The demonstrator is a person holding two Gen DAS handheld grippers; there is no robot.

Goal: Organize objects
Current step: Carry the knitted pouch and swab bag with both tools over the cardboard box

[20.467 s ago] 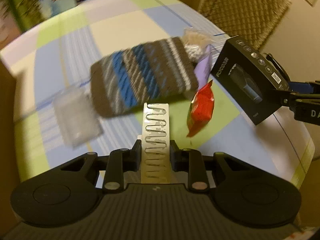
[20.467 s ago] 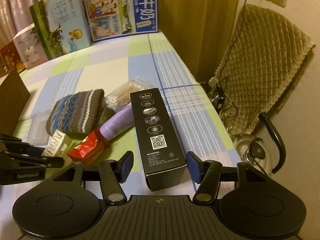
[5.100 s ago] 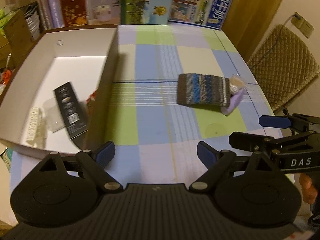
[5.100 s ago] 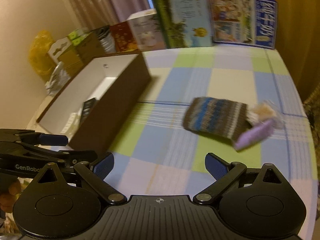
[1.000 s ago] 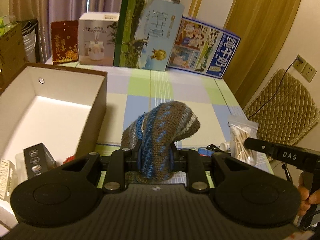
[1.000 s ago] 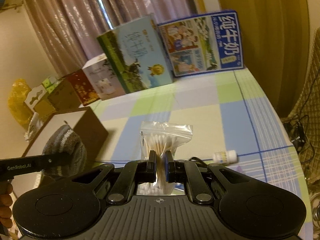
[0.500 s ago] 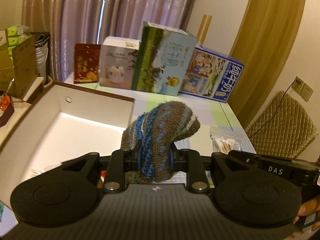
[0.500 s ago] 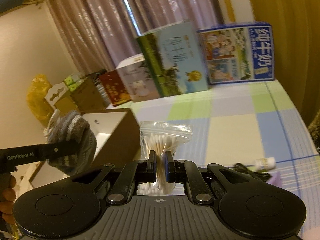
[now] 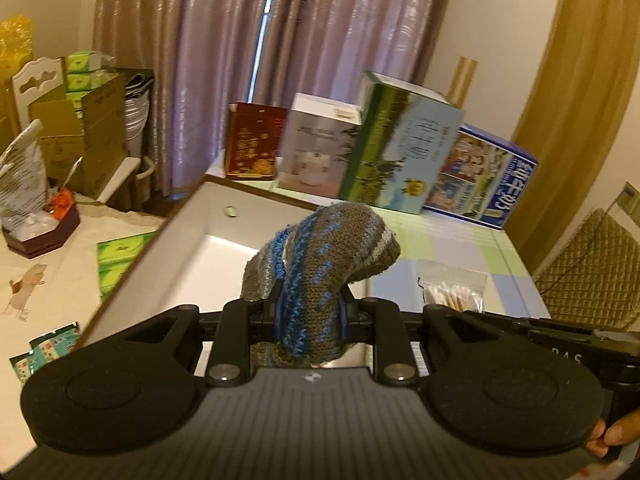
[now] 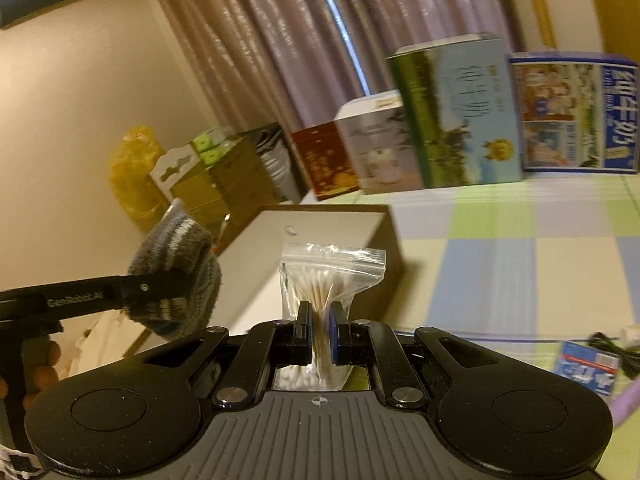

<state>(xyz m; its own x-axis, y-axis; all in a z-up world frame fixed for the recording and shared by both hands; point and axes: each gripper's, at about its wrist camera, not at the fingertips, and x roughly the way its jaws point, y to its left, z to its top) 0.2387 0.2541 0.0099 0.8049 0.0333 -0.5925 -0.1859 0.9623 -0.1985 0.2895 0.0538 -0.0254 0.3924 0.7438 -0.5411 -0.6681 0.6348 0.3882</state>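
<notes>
The gripper body hides the near part of the open box [image 9: 188, 220]; carton [image 10: 460, 108] lettering is blurred.

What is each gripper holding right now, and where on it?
The left gripper pinches the knit pouch near its lower end. The right gripper pinches the swab bag across its middle, below the zip seal.

The bench [image 10: 500, 264] is covered by a checked cloth of blue, green and cream squares. A white-lined open box [image 9: 208, 248] is set at its left side. Four upright cartons [image 9: 404, 160] are lined along the far edge, and a small blue packet [image 10: 586, 366] is seen at the right.
</notes>
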